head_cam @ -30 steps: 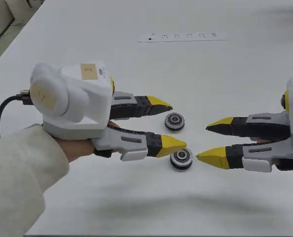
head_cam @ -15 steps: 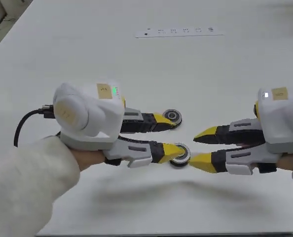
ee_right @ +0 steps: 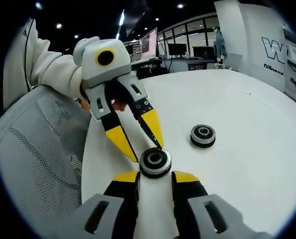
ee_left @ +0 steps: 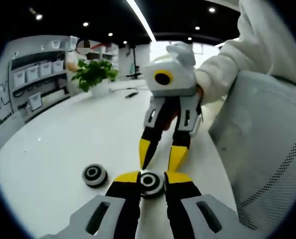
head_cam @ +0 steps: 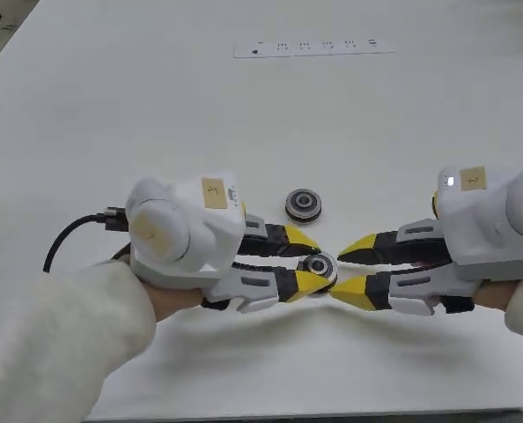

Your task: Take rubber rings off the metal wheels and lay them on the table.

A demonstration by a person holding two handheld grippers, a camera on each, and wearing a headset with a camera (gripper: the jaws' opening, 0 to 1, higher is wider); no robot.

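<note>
head view: second wheel [head_cam: 303, 203], power strip [head_cam: 314, 48]

Power strip [head_cam: 314, 48], potted plant [ee_left: 94, 74]

1. The left tongs [head_cam: 323, 262] have slid forward along the worktop [head_cam: 156, 106] and narrowed. A second ago their jaws stood wide, with the near wheel [head_cam: 317, 264] just off the lower tip; now the tips press that wheel from both sides.
2. The right tongs [head_cam: 335, 273] have come in from the right edge. Their tips, earlier well apart from the wheel, now sit just beside it, facing the left tongs' tips.
</note>
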